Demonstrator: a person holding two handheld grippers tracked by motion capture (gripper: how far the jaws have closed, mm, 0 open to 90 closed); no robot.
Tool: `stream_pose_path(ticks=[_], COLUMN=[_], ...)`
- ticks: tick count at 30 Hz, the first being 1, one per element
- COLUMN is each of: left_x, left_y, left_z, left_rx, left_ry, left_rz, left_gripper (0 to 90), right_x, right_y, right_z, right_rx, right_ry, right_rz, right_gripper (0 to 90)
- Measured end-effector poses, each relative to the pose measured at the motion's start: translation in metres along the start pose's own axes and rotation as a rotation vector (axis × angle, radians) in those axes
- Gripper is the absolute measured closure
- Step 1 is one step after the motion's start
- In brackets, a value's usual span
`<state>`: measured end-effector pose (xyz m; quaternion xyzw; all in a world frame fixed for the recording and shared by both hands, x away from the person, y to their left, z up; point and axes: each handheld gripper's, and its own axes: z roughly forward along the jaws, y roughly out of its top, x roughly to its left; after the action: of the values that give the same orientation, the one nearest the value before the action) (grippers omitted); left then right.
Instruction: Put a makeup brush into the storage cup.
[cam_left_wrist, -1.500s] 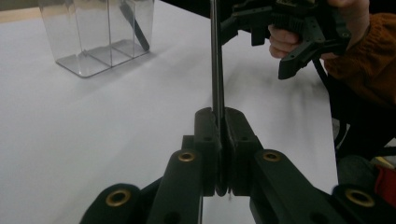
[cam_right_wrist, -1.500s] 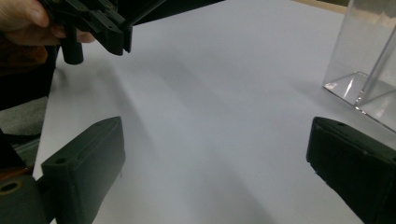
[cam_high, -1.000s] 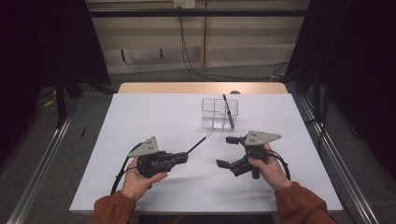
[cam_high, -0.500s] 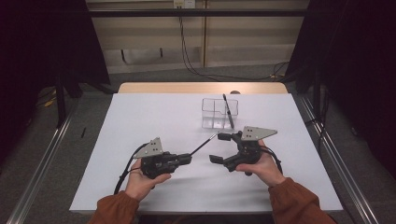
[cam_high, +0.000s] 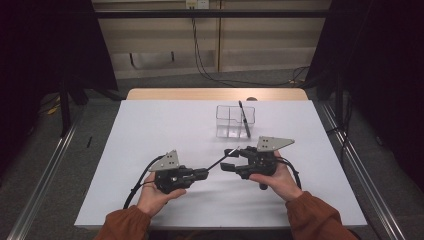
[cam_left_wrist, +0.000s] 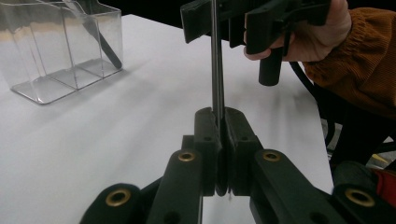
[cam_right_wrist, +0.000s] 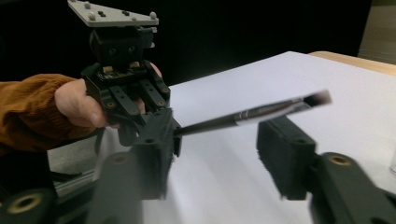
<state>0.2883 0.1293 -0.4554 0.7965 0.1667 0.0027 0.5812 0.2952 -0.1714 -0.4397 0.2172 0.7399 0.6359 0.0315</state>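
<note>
Brush held out between two grippers

Left gripper (cam_high: 202, 173) has its jaws clamped tight on the handle end of a thin black brush (cam_high: 218, 161), held above the white table (cam_high: 150, 130) at near centre. From above, the brush slants up and right until its tip lies between the jaws of the right gripper (cam_high: 228, 159), which stand wide apart and grip nothing. The right gripper view shows the metal ferrule and blurred bristles. The left gripper view shows the clear divided organizer (cam_left_wrist: 56, 51) at far left with another dark brush (cam_left_wrist: 100, 39) leaning inside.
</note>
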Motion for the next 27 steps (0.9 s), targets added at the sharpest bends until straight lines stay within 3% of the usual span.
stream_pose_path(ticks=[5,9,19,23,27], left_x=[-0.0004,-0.0018,-0.0004,0.0018,0.0022], left_y=[-0.0015,-0.0029,-0.0042,-0.0042,-0.0047], left_z=[0.0016,0.0048,0.0056,0.0043,0.0042], left_rx=[0.018,0.03,0.042,0.024,0.028], left_ry=[-0.006,-0.016,-0.003,0.024,0.034], left_rz=[0.013,0.014,0.015,0.001,0.001], left_gripper=[84.9,84.8,82.8,75.7,72.3], right_x=[-0.0012,-0.0034,-0.0039,-0.0044,-0.0043], right_y=[0.0006,0.0005,0.0004,0.0014,0.0012], right_z=[-0.0013,-0.0035,-0.0028,-0.003,-0.0025], right_rx=[-0.002,-0.014,-0.03,-0.033,-0.032], right_ry=[0.037,0.054,0.1,0.135,0.137], right_rz=[0.041,0.075,0.102,0.099,0.089], right_gripper=[66.6,73.7,81.5,85.8,86.2])
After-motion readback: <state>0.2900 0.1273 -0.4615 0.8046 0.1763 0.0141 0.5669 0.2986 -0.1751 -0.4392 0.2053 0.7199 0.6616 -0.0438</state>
